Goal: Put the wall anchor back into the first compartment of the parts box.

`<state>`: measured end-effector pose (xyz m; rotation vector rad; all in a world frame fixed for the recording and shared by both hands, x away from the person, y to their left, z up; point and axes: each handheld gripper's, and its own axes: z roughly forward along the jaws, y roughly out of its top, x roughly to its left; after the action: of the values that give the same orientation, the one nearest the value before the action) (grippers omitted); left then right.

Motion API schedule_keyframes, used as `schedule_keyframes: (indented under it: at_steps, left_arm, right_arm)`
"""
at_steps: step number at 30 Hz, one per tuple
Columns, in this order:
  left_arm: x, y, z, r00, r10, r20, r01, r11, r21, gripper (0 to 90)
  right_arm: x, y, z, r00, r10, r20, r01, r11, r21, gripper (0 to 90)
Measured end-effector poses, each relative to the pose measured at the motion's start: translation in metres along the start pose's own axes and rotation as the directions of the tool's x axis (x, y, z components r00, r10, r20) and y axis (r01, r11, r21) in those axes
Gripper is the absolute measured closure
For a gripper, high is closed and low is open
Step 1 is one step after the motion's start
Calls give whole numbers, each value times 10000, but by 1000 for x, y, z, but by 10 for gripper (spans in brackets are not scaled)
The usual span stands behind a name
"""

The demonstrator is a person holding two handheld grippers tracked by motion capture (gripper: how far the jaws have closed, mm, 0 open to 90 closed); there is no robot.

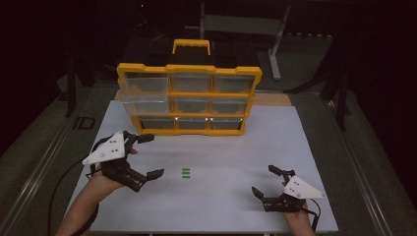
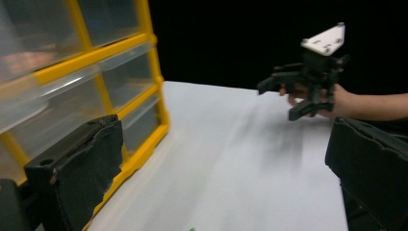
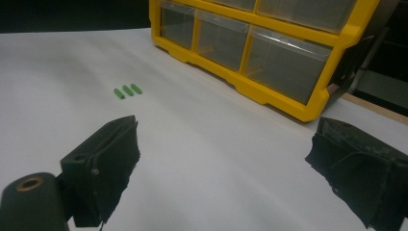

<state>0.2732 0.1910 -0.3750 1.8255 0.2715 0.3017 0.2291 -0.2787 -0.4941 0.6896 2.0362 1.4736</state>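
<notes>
Pegs (image 1: 186, 173), green, three, lie side by side mid-table (image 1: 236, 206), near a yellow drawer cabinet (image 1: 189, 98). Left gripper (image 1: 150, 155): jaws spread, empty. Right gripper (image 1: 265, 182): jaws spread, empty.

Right gripper (image 3: 221, 159) has its two black jaws wide apart w/ nothing between them, only bare white table (image 3: 216, 144). Three small green pieces (image 3: 127, 90) lie side by side on the table, upper left, well apart from the jaws. The yellow organizer (image 3: 269, 43) w/ clear drawers stands at top right, approx. beyond the right jaw.
</notes>
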Motion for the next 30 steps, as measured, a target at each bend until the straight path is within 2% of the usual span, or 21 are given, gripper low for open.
schedule_keyframes:
  at_steps: [4,9,12,13,16,22,30]
  left_arm:
    - [4,3,14,9980,275,568,-292,9991,291,6]
    - [10,2,29,9944,245,1029,-294,9985,472,20]
    - [14,-1,39,9916,244,1273,-346,9963,787,37]
    - [14,-2,41,9929,303,1146,-397,9959,813,41]
    - [17,-7,49,9917,340,1244,-459,9945,942,88]
    - [25,-14,63,9906,343,1327,-514,9905,1277,104]
    - [40,-35,80,9904,-229,1366,-57,9787,2054,136]
  right_arm:
    - [0,0,0,9999,83,-57,-83,10000,50,94]
    - [0,0,0,10000,-22,-67,22,10000,30,94]
    - [0,-1,0,9999,-32,-97,33,10000,51,94]
    - [0,-1,0,10000,-13,-85,14,10000,47,94]
    - [1,-1,1,10000,-27,-85,27,10000,68,94]
    - [1,-1,0,9999,104,-35,-104,9999,62,94]
    - [0,0,-1,10000,-14,93,14,10000,-72,94]
